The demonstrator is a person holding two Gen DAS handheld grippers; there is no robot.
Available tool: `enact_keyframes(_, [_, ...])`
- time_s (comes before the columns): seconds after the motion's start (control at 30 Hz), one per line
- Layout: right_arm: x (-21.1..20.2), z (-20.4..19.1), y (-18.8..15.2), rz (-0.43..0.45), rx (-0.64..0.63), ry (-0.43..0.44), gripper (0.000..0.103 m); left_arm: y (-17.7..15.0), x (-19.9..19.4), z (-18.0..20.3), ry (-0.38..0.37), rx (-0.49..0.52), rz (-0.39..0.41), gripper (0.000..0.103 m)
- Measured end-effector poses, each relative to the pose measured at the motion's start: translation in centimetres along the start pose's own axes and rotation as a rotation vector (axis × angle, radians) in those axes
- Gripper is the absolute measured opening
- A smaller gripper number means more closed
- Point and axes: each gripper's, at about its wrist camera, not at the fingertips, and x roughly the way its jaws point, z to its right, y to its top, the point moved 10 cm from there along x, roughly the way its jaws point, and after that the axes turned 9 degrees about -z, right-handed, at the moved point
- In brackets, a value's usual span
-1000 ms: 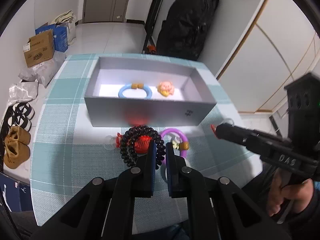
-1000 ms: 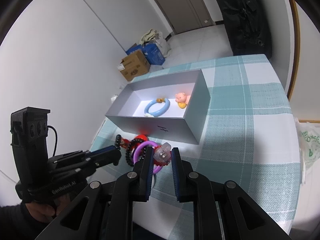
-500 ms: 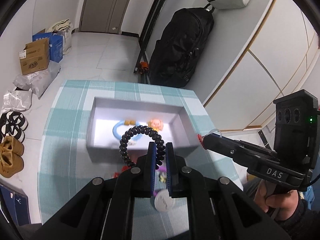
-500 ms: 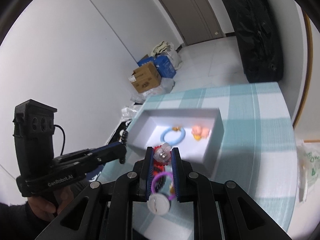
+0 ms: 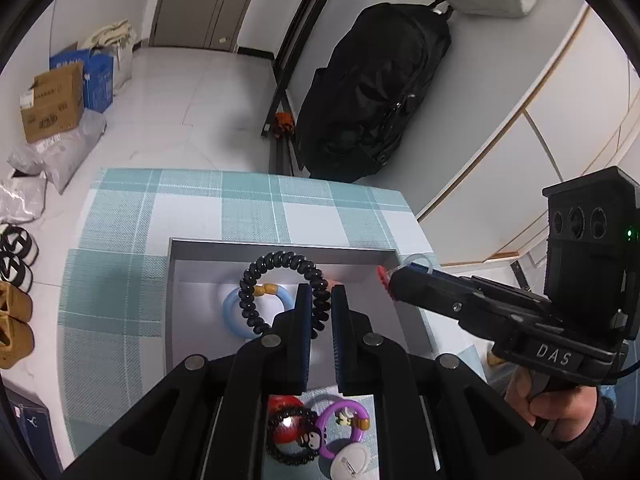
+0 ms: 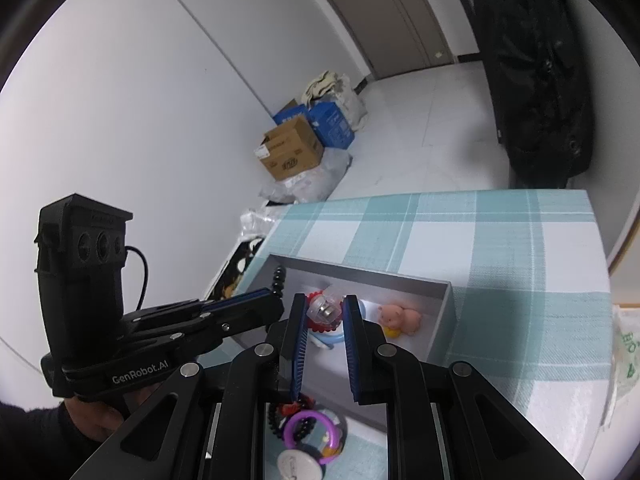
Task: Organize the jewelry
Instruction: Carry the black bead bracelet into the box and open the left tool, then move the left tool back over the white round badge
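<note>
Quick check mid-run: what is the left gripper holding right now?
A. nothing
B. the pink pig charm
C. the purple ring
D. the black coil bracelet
D: the left gripper is shut on the black coil bracelet, held above the grey box.

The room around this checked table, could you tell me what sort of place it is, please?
Probably a home entryway or spare room: a closed door, a black backpack hanging by the wall, shoes and cardboard boxes on the tiled floor.

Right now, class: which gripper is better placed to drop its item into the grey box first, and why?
Left, probably. The left gripper holds the black coil bracelet over the grey box; the right gripper holds its clear charm nearer the wall.
</note>
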Motion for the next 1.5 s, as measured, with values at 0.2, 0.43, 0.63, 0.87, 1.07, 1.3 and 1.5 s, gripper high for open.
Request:
enact_keyframes(0.2, [1.4,0.8,-0.3,-0.025,0.017,0.013,0.016,0.3,1.1,-0.7,-0.035,-0.024,-0.03,0.005])
enact_keyframes(0.43, [2.2,1.3,-0.1,-0.035,0.018,0.023,0.016,0.7,1.7,-0.2,-0.087,-0.019,-0.042,0.005])
enact_keyframes(0.63, [2.2,1.1,0.2,-0.008,-0.01,0.003,0.019,0.9,2.3,-0.3,-0.092,-0.048,-0.063,0.018])
enact_keyframes(0.87, [0.2,1.3,0.5,0.051,-0.014,-0.004,0.056,1.6,0.8,-0.6,-0.129,-0.09,-0.001,0.054])
enact_keyframes(1.07, [-1.8,1.4,-0.1,0.106,-0.011,-0.039,0.071,1.1,-0.7,-1.6,-0.089,-0.103,0.033,0.055])
enact_keyframes(1.3, [-3.3,0.5,-1.7,0.144,-0.032,-0.083,0.087,-1.0,-2.7,-2.4,0.058,-0.103,0.106,0.056])
enact_keyframes(1.5, [-4.3,-0.3,-3.4,0.157,-0.06,-0.135,0.096,-3.4,-3.5,-0.9,0.103,-0.068,0.119,0.065])
